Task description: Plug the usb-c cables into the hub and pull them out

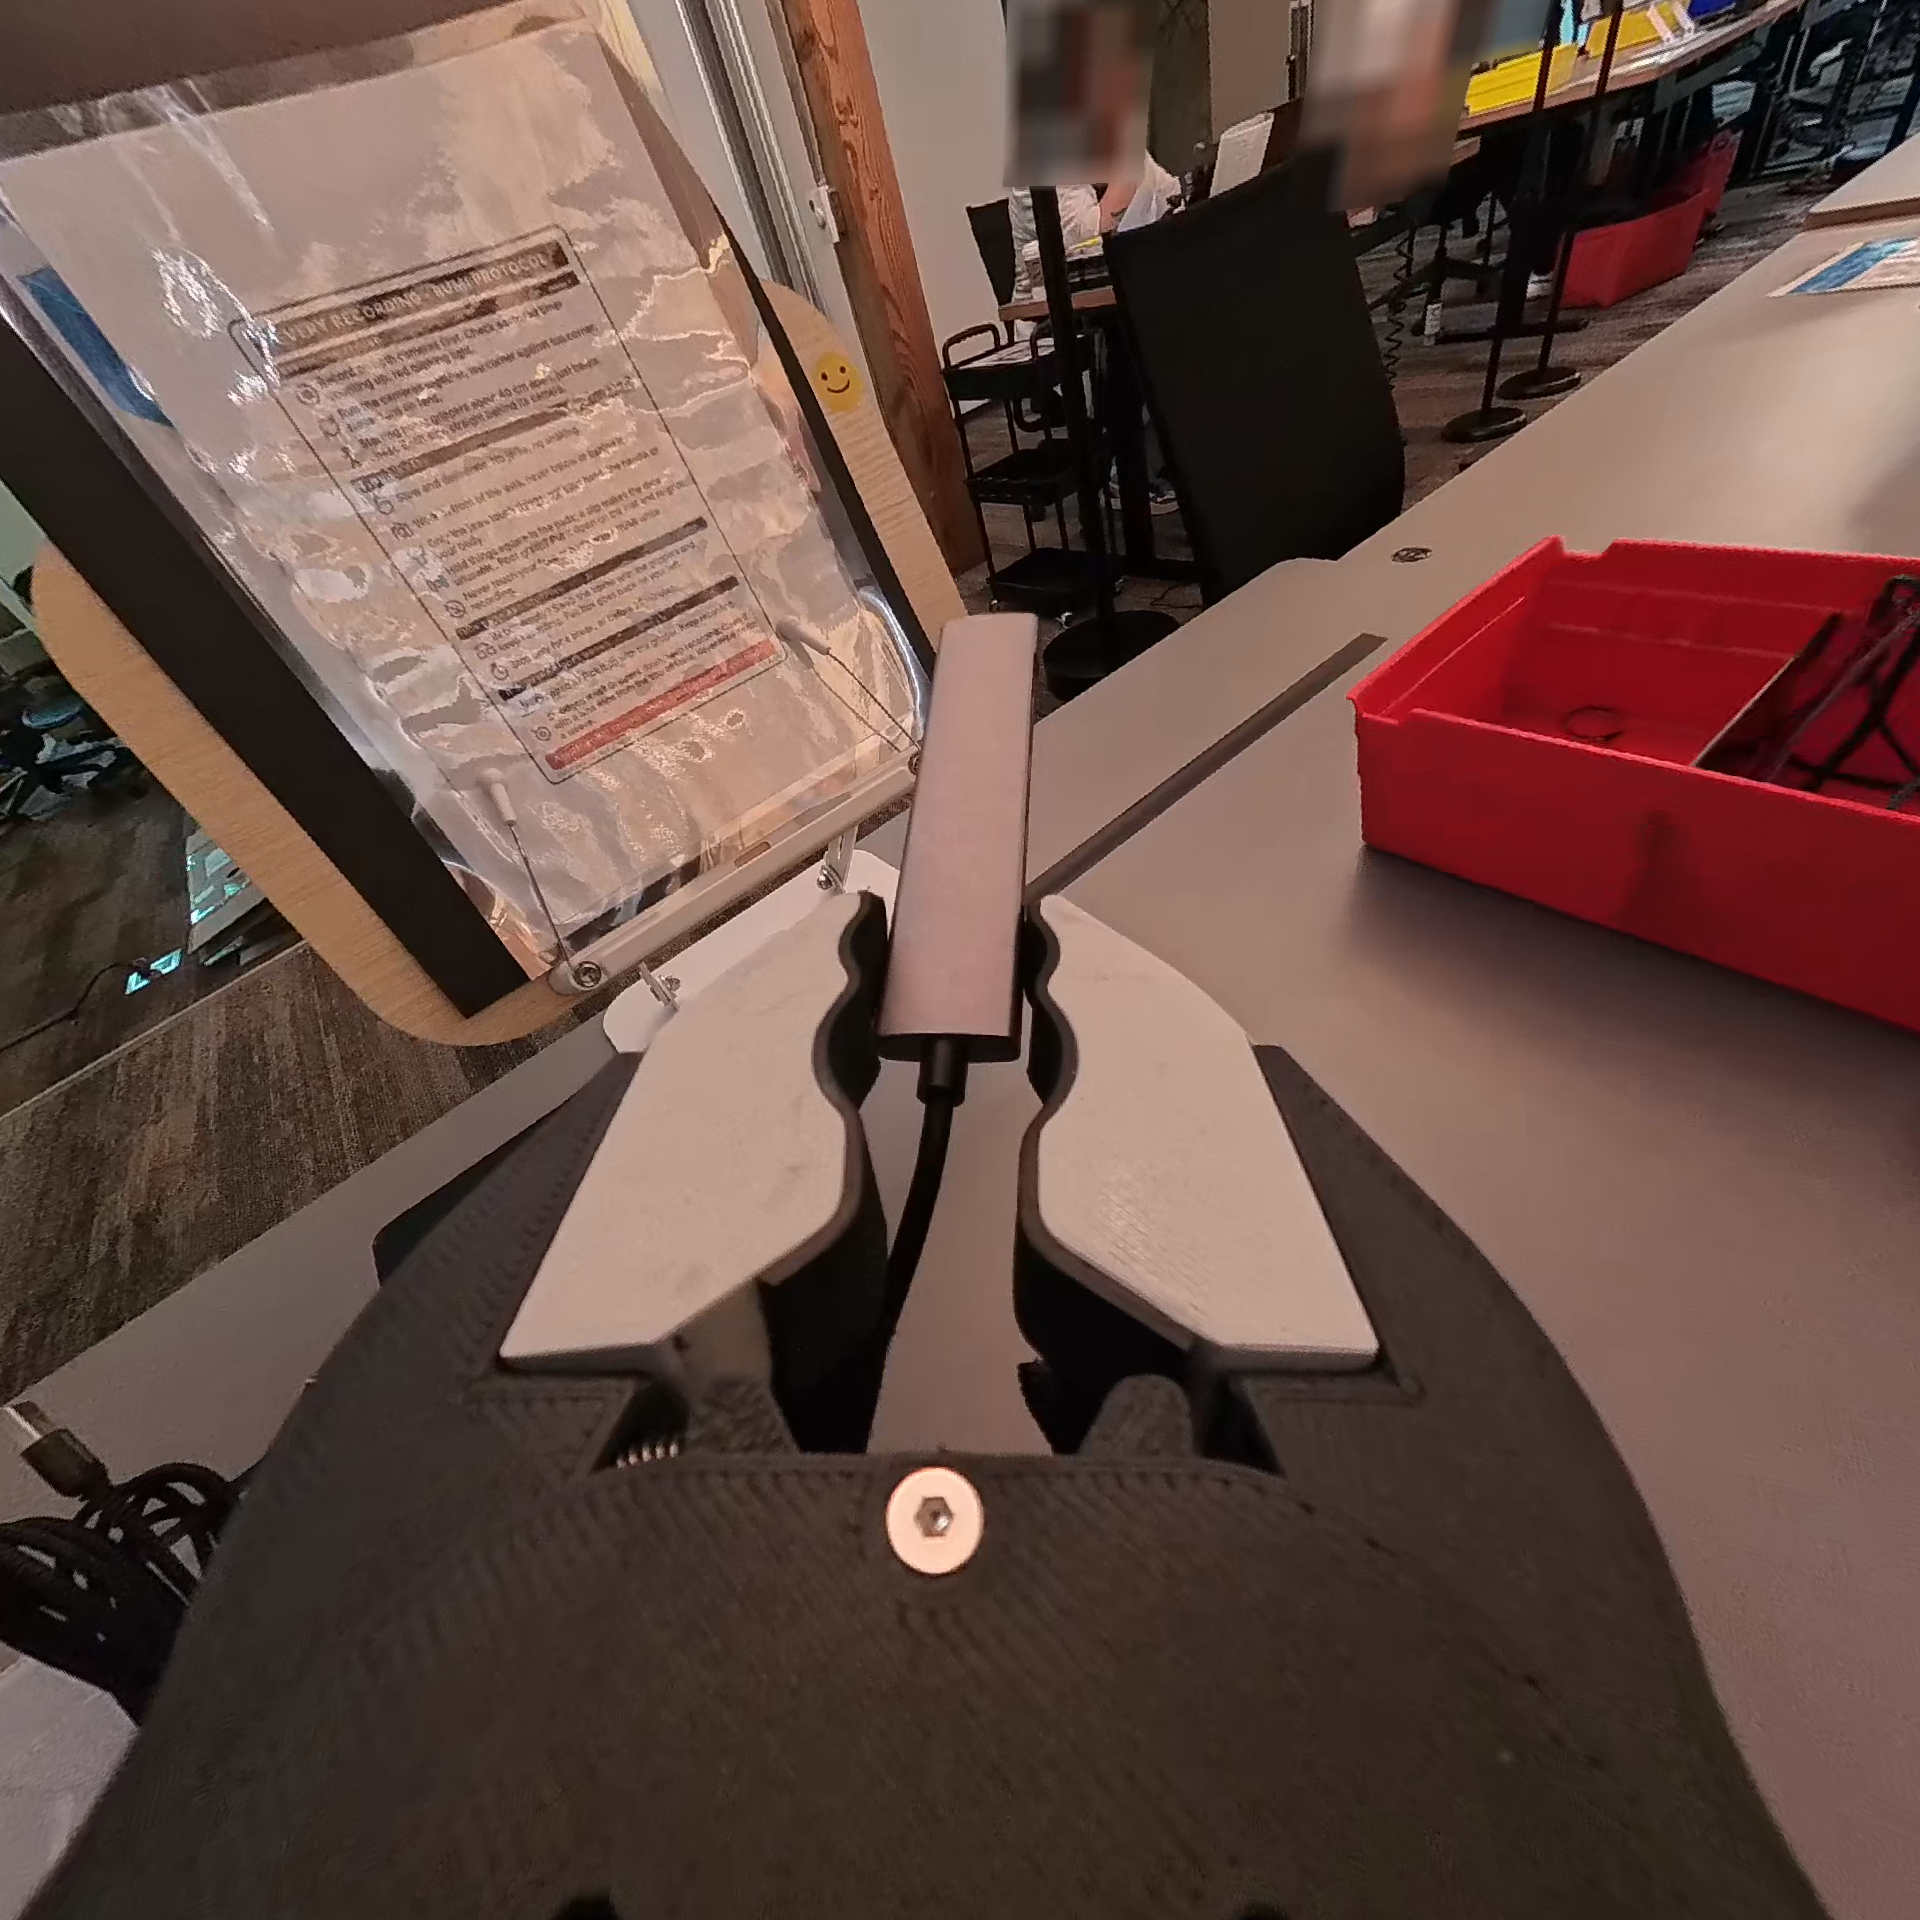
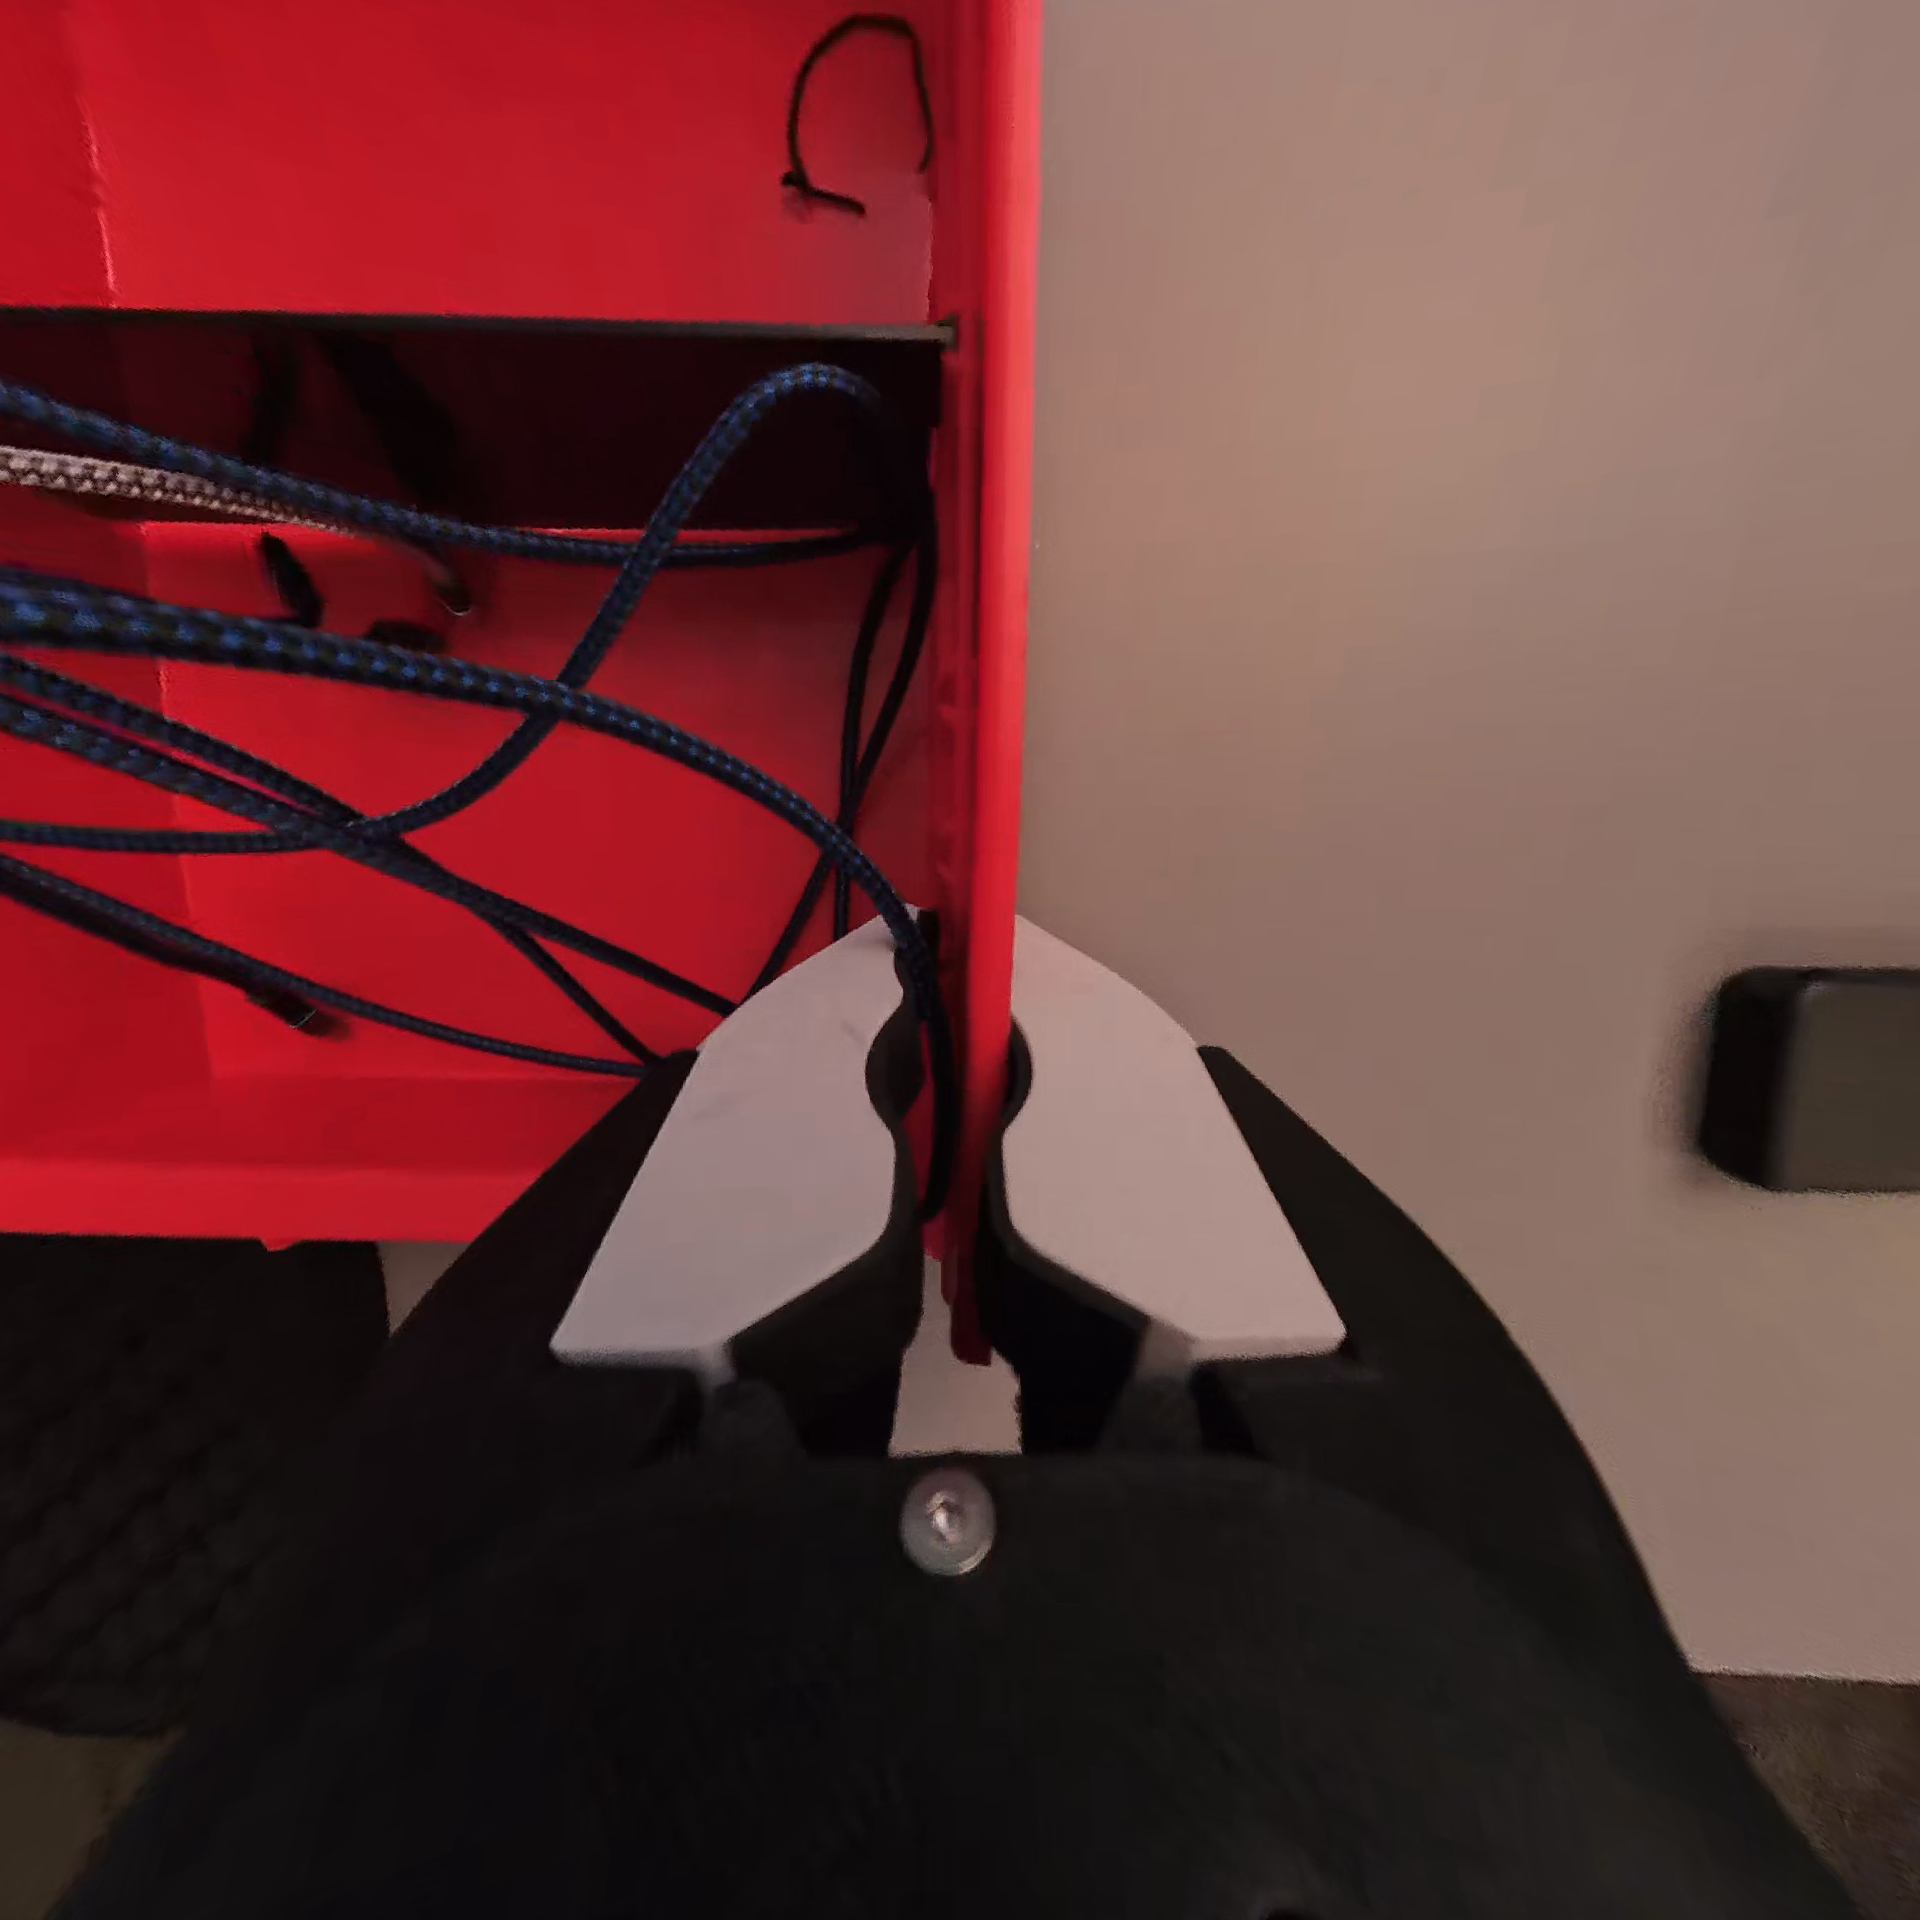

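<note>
Gripping the hub lengthwise at frame centre, the left claw is holding it pointing straight ahead over the worktop, while the right claw is pinching a cable against the red bin's wall.

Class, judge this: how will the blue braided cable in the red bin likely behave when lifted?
Probably floppy: the blue braided cable lies in loose loops. Likely to snag, since strands cross inside the red bin. The right gripper straddles the bin wall too.
</note>
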Tool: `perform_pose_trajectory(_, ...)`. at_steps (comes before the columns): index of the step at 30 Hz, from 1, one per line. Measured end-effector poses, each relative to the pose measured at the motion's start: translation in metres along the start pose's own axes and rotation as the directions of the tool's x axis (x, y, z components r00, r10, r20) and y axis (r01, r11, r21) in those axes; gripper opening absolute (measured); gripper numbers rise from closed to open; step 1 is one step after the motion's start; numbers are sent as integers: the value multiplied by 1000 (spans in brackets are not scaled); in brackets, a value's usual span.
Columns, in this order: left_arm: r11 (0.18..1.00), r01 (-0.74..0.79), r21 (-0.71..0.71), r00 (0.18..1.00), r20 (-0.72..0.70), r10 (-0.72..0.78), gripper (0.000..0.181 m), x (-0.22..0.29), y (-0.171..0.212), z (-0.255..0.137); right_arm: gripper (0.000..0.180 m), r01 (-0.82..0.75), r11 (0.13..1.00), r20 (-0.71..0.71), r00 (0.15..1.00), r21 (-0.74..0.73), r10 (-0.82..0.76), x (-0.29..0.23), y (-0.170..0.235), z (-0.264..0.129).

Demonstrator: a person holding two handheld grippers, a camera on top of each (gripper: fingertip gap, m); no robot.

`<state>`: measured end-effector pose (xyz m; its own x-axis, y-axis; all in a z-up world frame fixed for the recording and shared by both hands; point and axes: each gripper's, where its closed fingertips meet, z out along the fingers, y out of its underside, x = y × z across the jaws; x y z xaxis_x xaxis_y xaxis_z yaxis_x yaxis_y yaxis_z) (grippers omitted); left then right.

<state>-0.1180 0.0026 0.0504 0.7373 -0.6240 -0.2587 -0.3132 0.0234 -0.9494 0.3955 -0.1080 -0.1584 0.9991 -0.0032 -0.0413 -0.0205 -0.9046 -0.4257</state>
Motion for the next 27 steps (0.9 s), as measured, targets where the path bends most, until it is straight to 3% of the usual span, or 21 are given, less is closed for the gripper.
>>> perform_pose_trajectory(8,1000,-6,-15,1000,-8,6,25,6,3,3,7,41,999,-23,999,32,-40,-15,-9,4)
perform_pose_trajectory(13,1000,5,-4,1000,-21,-5,25,6,1,1,36,142,989,-33,989,29,-141,-21,-8,-6)
perform_pose_trajectory(21,999,17,-28,998,-52,-19,25,9,10,8,50,293,951,-69,955,99,-288,-43,-26,-78)
perform_pose_trajectory(25,1000,10,-23,998,-62,-12,25,12,7,6,52,352,934,-60,935,63,-349,-63,-26,-105)
perform_pose_trajectory(27,1000,-1,-9,996,-89,1,25,17,4,5,52,415,900,-101,909,133,-404,-84,-40,-123)
